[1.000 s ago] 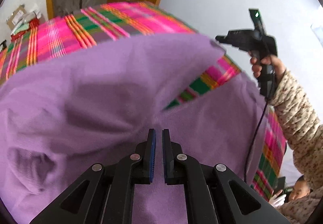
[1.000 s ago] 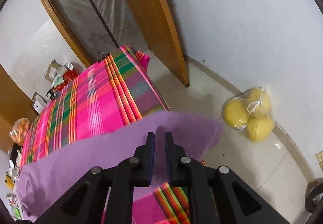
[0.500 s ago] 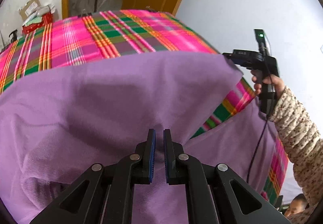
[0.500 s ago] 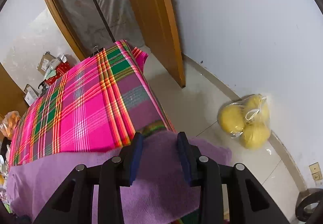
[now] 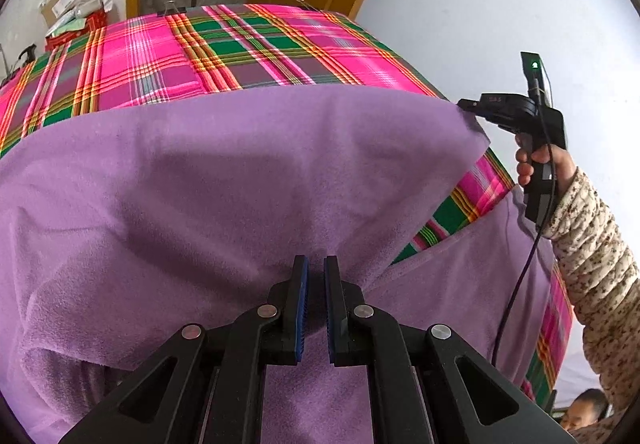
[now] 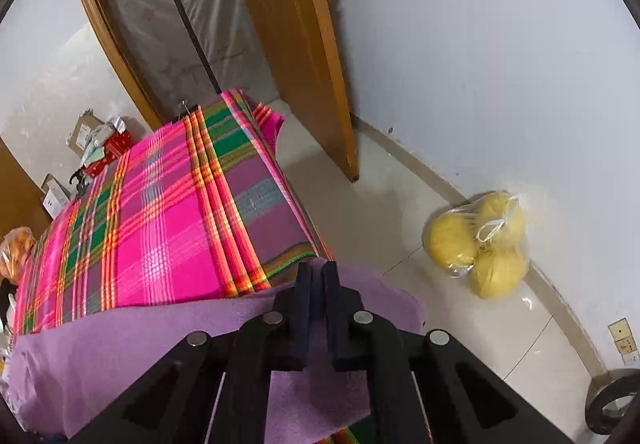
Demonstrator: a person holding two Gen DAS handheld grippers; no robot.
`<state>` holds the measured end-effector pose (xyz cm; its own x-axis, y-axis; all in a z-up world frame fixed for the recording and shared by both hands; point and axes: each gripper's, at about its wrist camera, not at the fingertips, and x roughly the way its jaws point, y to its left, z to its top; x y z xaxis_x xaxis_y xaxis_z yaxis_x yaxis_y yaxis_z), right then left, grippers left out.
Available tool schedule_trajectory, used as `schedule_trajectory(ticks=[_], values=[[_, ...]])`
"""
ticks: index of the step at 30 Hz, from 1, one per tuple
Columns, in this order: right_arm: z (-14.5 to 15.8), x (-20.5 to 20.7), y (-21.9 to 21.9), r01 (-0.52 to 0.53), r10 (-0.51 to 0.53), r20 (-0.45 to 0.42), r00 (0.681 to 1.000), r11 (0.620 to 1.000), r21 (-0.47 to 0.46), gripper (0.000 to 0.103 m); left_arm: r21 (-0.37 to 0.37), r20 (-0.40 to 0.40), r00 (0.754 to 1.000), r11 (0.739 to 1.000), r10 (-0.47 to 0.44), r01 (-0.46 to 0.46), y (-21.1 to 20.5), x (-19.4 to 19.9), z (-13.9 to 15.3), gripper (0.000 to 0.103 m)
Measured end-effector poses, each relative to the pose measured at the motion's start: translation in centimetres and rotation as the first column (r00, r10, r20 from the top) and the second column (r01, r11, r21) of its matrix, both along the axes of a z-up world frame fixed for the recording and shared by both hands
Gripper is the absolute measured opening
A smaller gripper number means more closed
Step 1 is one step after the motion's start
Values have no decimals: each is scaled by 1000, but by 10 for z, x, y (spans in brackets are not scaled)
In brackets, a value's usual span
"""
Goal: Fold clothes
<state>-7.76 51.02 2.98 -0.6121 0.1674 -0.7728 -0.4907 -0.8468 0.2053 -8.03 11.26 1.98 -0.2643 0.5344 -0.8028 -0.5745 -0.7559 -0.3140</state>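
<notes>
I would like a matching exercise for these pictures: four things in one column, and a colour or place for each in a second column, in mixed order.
Things:
1. purple cloth
2. plaid cover
3. bag of fruit
4. door

Colour or place:
a. yellow, on the floor by the wall
b. brown wood, standing open
c. pink and green, spread under the cloth
d. between the fingers of the right gripper

Pairs: 1-d, 2-c, 3-a, 4-b
</notes>
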Motion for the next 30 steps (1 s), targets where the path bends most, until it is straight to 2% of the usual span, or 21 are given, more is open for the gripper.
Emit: schedule_trajectory(ticks=[3,6,8,10,15,18,20,22,24,26,27,30], values=[[14,1,1,21,-19,-61,998,1000,23,6,0,-5,1000,1000,2,-2,-1,0,0,8],[17,-12,4,31,-29,-60,998,999,40,6,-7,-19,1000,1000,10,-10,1,-1,1,8],[12,-26,4,38,-37,-12,999,995,92,6,-7,-23,1000,1000,18,-18,1,-1,1,8],[-1,-37,5,35,-40,54,998,996,84,7,-7,-21,1000,1000,22,-22,1,0,1,8],[-14,-27,19,171,-181,127,975,981,88,7,-6,-18,1000,1000,21,-21,-1,5,1,8],[-11,-10,31,188,-185,92,978,982,-21,8,5,-11,1000,1000,23,-23,-1,8,2,8],[-5,7,31,158,-155,36,987,984,-80,16,12,-5,1000,1000,20,-20,0,10,1,8],[-6,24,34,165,-163,21,986,977,-136,30,16,-7,1000,1000,13,-13,1,14,2,8],[-11,44,37,176,-183,-6,983,955,-238,37,18,-8,1000,1000,5,-5,2,18,3,8],[-20,58,42,175,-198,-26,980,914,-366,42,18,-11,1000,1000,2,-2,4,21,3,8],[-24,61,44,173,-201,-30,979,901,-398,46,16,-10,1000,1000,1,-1,5,22,3,8],[-33,63,40,176,-202,-18,979,887,-427,47,18,-8,1000,1000,-5,5,8,25,5,8]])
